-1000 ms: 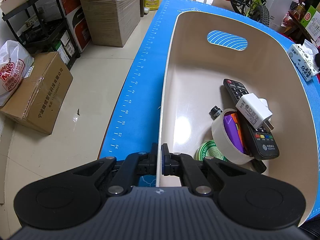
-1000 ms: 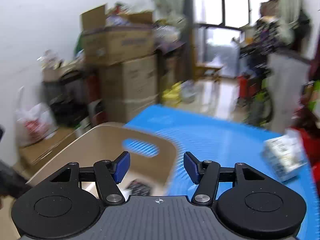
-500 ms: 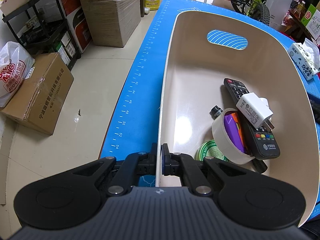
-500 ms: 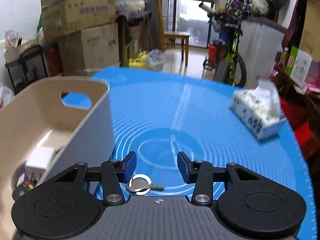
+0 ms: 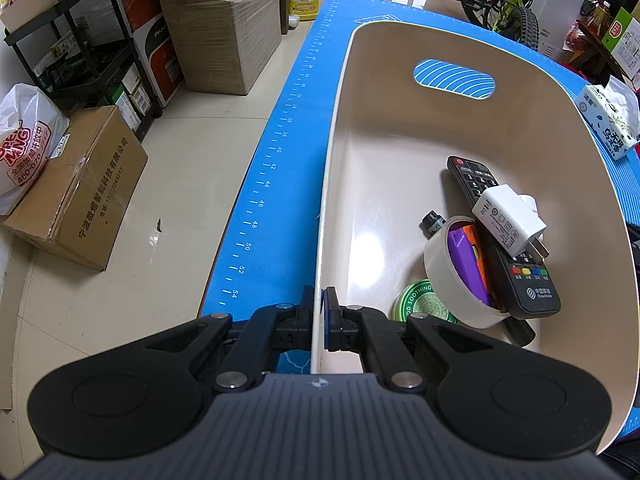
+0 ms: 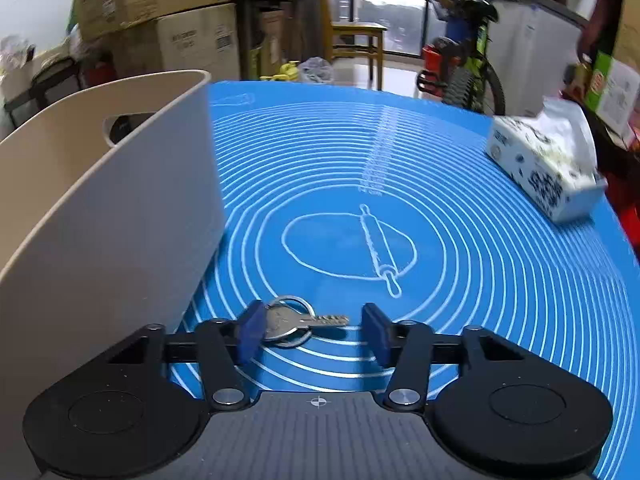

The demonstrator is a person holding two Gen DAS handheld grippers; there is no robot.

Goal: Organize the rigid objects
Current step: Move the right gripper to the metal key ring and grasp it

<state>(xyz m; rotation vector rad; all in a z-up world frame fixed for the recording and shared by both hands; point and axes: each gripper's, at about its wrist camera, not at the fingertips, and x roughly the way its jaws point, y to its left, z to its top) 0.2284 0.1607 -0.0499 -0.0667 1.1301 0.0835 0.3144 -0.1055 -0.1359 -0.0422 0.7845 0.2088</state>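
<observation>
My left gripper (image 5: 319, 312) is shut on the near rim of a beige bin (image 5: 384, 152). Inside the bin lie a black remote (image 5: 532, 280), a white charger plug (image 5: 508, 220) on top of it, a tape roll (image 5: 440, 276) with purple and orange pieces inside, a green tin (image 5: 416, 304) and a small black cap (image 5: 432, 222). My right gripper (image 6: 314, 330) is open, low over the blue mat (image 6: 460, 248). A silver key on a ring (image 6: 292, 320) lies between its fingers, close to the left one. The bin's outer wall (image 6: 120, 220) stands just left.
A tissue pack (image 6: 548, 168) lies at the mat's far right; it also shows in the left wrist view (image 5: 608, 120). Cardboard boxes (image 5: 76, 192), a black shelf (image 5: 92, 52) and a bicycle (image 5: 504, 4) stand on the floor around the table. The mat's left edge (image 5: 256, 208) drops to the floor.
My right gripper has swung down and right from above the bin to the mat, and now straddles the key. The left gripper still holds the bin rim, unmoved.
</observation>
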